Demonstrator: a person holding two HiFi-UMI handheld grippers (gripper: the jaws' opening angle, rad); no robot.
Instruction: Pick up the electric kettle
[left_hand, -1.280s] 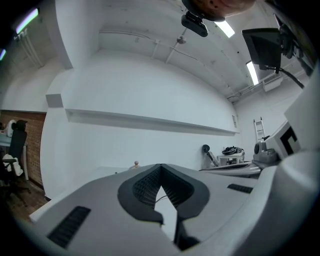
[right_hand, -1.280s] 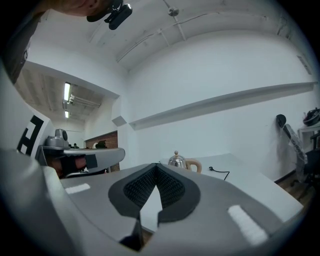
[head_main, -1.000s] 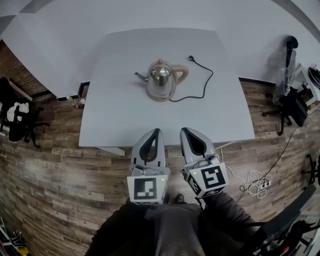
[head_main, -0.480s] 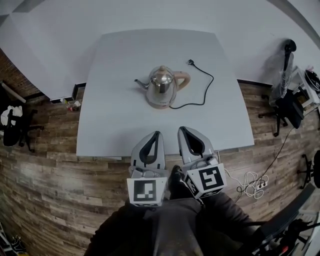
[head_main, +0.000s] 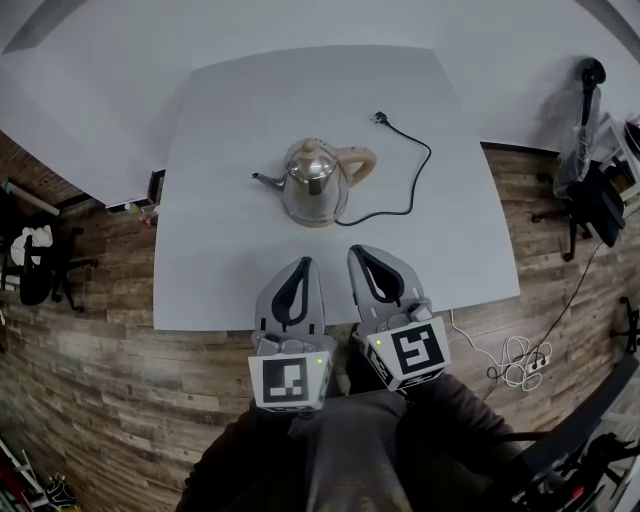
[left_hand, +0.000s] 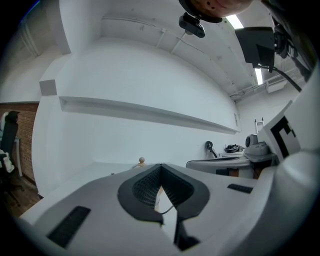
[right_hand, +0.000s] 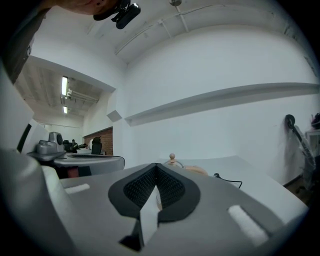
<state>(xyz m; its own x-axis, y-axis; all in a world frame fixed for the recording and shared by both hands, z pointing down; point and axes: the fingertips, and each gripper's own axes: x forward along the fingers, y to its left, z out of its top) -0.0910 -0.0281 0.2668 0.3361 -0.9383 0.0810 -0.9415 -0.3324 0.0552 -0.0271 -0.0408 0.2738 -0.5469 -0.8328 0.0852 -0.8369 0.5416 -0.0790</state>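
Office-like workroom — swivel chairs, white table, plank floor, brick wall, trailing cables

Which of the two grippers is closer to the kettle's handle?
The right gripper. The tan handle of the kettle sticks out on that side, while the spout points toward the side of the left gripper.

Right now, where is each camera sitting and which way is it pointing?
Head view: on the person's head, looking steeply down at the table and electric kettle; left gripper, right gripper and the person's legs show.
Left gripper view: on the left gripper, looking along its shut jaws across the table toward the kettle; the right gripper shows at right.
Right gripper view: on the right gripper, looking along its shut jaws at the kettle and its cord's plug.
Shared: both gripper views catch the kettle's lid knob.
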